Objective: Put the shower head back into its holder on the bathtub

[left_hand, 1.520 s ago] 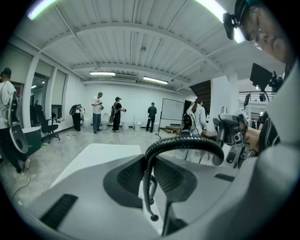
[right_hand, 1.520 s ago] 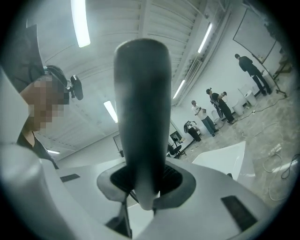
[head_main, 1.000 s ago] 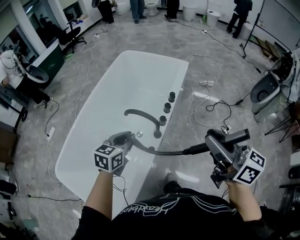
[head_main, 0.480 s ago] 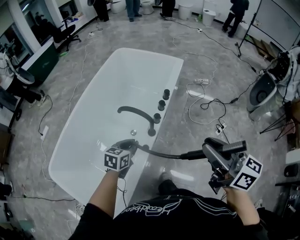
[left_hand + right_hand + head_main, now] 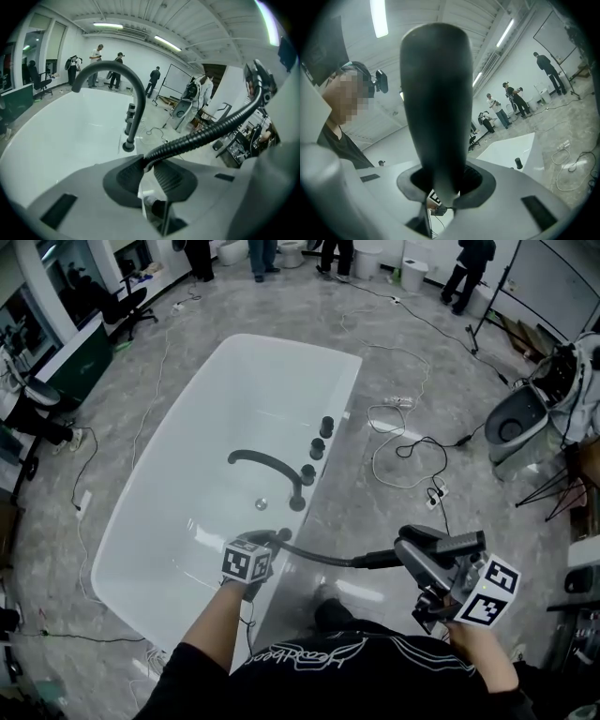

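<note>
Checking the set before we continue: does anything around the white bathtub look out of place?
The dark shower head is off the white bathtub, clamped in the right gripper beside it; its black corrugated hose runs into the left gripper at the rim. Loose cables sprawl on the grey floor.

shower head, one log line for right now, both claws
left claw: shut on hose | right claw: shut on shower head | status: shower head beside bathtub, not yet stowed

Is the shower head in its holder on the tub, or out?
Out: the right claw holds the shower head over the floor beside the bathtub; the left claw grips its hose.
</note>
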`<state>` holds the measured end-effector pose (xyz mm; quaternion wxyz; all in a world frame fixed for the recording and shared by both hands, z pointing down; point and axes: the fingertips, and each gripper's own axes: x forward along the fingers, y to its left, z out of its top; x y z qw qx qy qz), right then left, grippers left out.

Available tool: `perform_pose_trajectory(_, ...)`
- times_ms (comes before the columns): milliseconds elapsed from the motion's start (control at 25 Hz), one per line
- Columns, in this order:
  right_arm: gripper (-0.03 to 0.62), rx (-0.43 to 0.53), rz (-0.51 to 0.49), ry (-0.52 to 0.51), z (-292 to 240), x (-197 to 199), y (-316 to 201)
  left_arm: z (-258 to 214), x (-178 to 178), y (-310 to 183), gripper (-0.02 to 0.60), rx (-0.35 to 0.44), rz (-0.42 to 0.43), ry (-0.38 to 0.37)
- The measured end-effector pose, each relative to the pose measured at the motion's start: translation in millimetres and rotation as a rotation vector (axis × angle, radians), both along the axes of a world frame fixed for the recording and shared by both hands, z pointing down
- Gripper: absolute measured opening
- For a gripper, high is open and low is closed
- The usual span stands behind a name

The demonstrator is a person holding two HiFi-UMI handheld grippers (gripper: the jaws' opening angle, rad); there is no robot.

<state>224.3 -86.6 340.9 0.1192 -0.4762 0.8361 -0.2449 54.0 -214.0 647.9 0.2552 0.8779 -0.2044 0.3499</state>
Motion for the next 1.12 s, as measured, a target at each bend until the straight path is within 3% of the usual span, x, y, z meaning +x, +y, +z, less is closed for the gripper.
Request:
perform_pose_trajectory(320,0.101,0.021,-0.037,-0.012,4,-4,-14,36,-1,25,0.094,0.02,0.065,-0.076)
perform_pose_trajectory(520,0.101,0.005,-0.054,0.054,20,-12,-25,41,-16,43,0.129,-0.039,0.03,-0.068)
perform_pose_trajectory(640,0.101,-0.012,-0.068,0.09,31,-23,-36,27,-26,42,0.127,-0.057,-0.025,-0.001)
perform_pose_trajectory(880,0.101,-0.018,-0.093,0.132,49,-42,-59,-54,-25,39,0.124,-0.053,-0.074,0.269)
perform_pose_trajectory(1120,0.101,-0.015,-0.148,0.234,72,-72,-89,-144,-38,44,0.011,0.109,-0.065,0.398)
